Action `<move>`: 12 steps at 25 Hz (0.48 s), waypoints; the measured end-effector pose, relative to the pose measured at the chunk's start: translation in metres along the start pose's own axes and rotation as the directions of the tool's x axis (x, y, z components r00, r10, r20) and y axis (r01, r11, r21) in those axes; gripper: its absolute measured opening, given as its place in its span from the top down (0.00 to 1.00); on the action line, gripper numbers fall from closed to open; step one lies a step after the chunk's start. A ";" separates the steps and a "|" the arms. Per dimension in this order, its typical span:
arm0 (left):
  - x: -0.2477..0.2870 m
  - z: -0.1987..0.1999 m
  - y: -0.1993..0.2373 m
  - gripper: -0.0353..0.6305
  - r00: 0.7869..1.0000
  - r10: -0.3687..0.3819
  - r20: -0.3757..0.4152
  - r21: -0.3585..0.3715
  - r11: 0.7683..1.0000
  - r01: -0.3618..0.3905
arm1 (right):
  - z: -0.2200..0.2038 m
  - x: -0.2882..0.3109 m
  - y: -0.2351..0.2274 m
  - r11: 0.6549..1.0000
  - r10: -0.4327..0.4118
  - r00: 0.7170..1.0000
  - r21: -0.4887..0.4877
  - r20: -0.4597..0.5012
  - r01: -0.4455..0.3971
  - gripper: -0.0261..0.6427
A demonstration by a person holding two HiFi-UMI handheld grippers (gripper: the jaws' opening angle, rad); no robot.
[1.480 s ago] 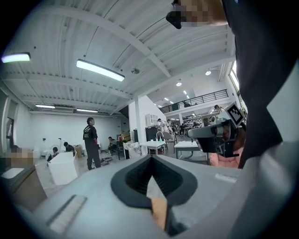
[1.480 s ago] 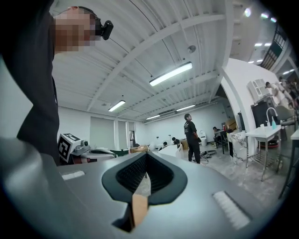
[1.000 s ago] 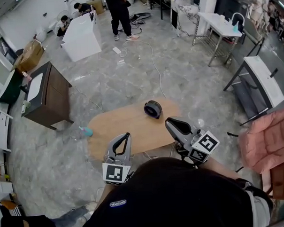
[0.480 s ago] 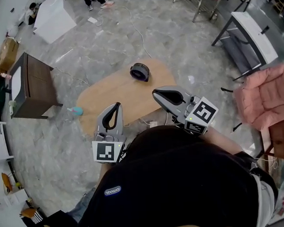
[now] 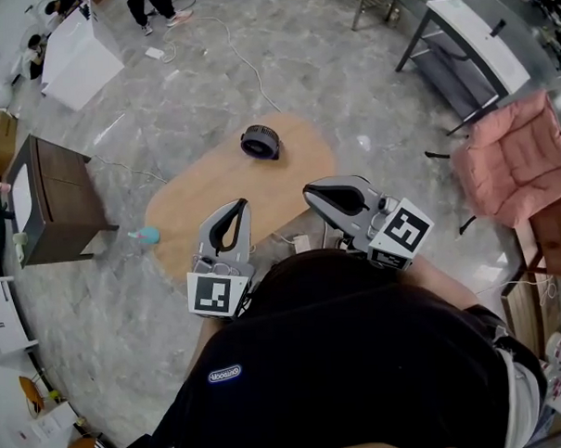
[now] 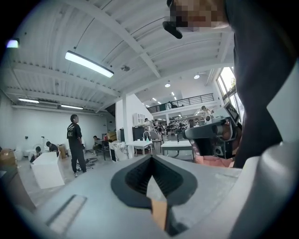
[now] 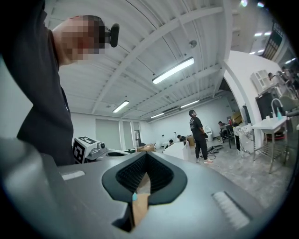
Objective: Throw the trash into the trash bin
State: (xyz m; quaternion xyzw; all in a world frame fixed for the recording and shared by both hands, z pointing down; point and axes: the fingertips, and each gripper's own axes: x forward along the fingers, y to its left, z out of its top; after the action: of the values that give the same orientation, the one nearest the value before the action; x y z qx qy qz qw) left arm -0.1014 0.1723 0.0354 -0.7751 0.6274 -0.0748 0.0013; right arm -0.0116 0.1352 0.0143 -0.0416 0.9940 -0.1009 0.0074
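Where head view looks down, left gripper (image 5: pixel 242 204) and right gripper (image 5: pixel 309 191) sit over near edge of oval wooden table (image 5: pixel 205 189). Small black round bin (image 5: pixel 259 141) on table's far edge, at 12 o'clock from both grippers. Teal object (image 5: pixel 147 235) just beside table's edge, at 9 o'clock from left gripper; on floor or tabletop, cannot tell.
Left gripper view: jaws together at tips, nothing held; standing person (image 6: pixel 74 142) at 9 o'clock.
Right gripper view: jaws together, nothing held; standing person (image 7: pixel 198 135) at 3 o'clock.
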 end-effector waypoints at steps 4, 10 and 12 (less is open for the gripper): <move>-0.003 0.001 -0.003 0.94 1.000 0.005 0.004 0.004 1.000 -0.005 | -0.004 -0.004 -0.003 1.000 -0.001 1.000 -0.005 0.018 0.002 0.92; -0.013 0.000 0.002 0.94 0.999 0.047 -0.016 0.006 0.999 -0.046 | 0.003 -0.004 0.002 0.999 0.031 0.999 0.007 0.029 -0.031 0.92; -0.014 -0.001 0.000 0.94 0.998 0.051 -0.021 0.003 0.999 -0.051 | -0.001 -0.003 0.000 0.999 0.037 0.999 -0.014 0.022 -0.037 0.92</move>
State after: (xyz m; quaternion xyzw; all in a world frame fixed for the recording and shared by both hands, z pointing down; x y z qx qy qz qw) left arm -0.1047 0.1863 0.0351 -0.7579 0.6470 -0.0837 -0.0026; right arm -0.0091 0.1357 0.0149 -0.0245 0.9951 -0.0936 0.0202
